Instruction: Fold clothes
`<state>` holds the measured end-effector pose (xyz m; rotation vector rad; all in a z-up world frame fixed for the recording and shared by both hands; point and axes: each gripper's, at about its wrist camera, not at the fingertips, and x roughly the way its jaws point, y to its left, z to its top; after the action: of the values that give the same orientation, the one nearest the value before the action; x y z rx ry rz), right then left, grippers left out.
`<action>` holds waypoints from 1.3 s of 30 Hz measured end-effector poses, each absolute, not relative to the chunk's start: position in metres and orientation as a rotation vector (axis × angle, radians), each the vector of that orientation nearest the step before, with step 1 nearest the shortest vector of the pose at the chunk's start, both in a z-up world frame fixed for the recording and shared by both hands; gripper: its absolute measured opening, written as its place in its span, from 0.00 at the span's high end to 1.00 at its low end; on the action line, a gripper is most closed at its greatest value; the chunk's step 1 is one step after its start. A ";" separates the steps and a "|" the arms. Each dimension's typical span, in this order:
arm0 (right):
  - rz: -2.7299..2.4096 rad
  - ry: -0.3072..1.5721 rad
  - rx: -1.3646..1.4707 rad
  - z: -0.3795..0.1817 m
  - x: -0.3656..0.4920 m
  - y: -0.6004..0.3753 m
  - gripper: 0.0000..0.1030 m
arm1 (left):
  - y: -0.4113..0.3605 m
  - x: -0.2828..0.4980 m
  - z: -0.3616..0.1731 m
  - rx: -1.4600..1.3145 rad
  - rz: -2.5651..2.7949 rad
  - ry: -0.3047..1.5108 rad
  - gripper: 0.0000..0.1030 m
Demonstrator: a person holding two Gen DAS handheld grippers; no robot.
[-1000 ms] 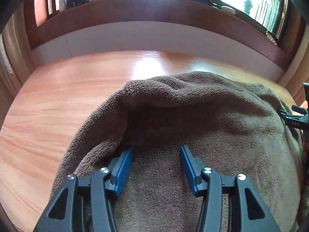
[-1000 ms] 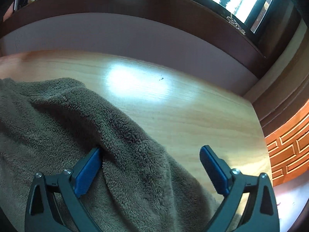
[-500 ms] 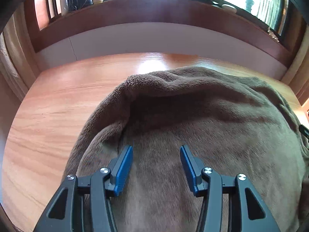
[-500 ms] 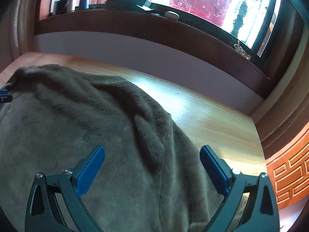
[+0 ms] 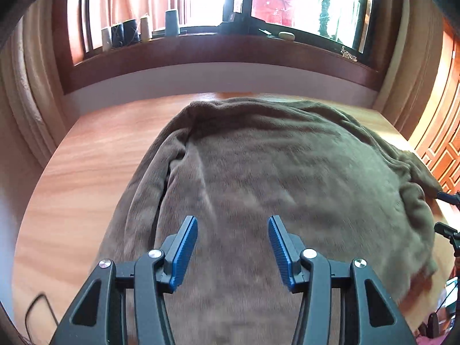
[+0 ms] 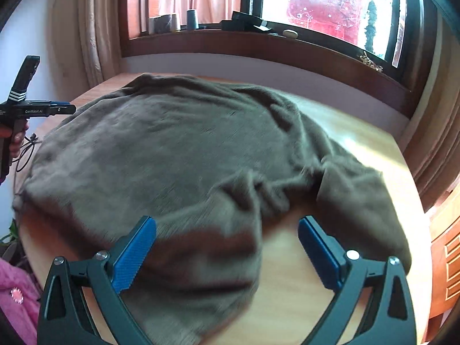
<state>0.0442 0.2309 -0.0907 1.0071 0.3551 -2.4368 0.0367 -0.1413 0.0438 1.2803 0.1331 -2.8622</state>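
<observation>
A brown fleece garment (image 6: 178, 149) lies spread over most of the wooden table (image 6: 371, 155), bunched into folds toward the right edge. The right gripper (image 6: 227, 230) hovers over its near hem, jaws wide apart (nothing between the pads). The left gripper (image 6: 61, 108) shows by the table's left edge.

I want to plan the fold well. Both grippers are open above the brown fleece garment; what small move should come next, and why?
Probably lower the right gripper onto the bunched sleeve near the table edge and pinch it. The brown fleece garment lies mostly flat, the left gripper holds nothing, and that wrinkled part looks like what is left to fold in.
</observation>
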 end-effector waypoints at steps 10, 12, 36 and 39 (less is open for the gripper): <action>-2.477 0.489 1.060 -0.116 0.095 0.227 0.03 | -0.141 0.138 0.021 1.296 -2.810 0.040 0.42; -2.518 0.563 1.075 -0.123 0.095 0.223 0.03 | -0.142 0.146 0.011 1.314 -2.787 0.043 0.42; -2.192 0.815 1.394 -0.128 0.170 0.254 0.01 | -0.146 0.192 -0.018 1.513 -2.750 -0.196 0.32; -2.251 0.699 1.276 -0.101 0.171 0.255 0.00 | -0.145 0.192 -0.006 1.493 -2.740 -0.263 0.32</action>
<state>0.1714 0.2551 -0.1007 1.2763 0.6994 -2.2513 0.1919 -0.1454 -0.0061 1.4929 -0.2625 -2.7396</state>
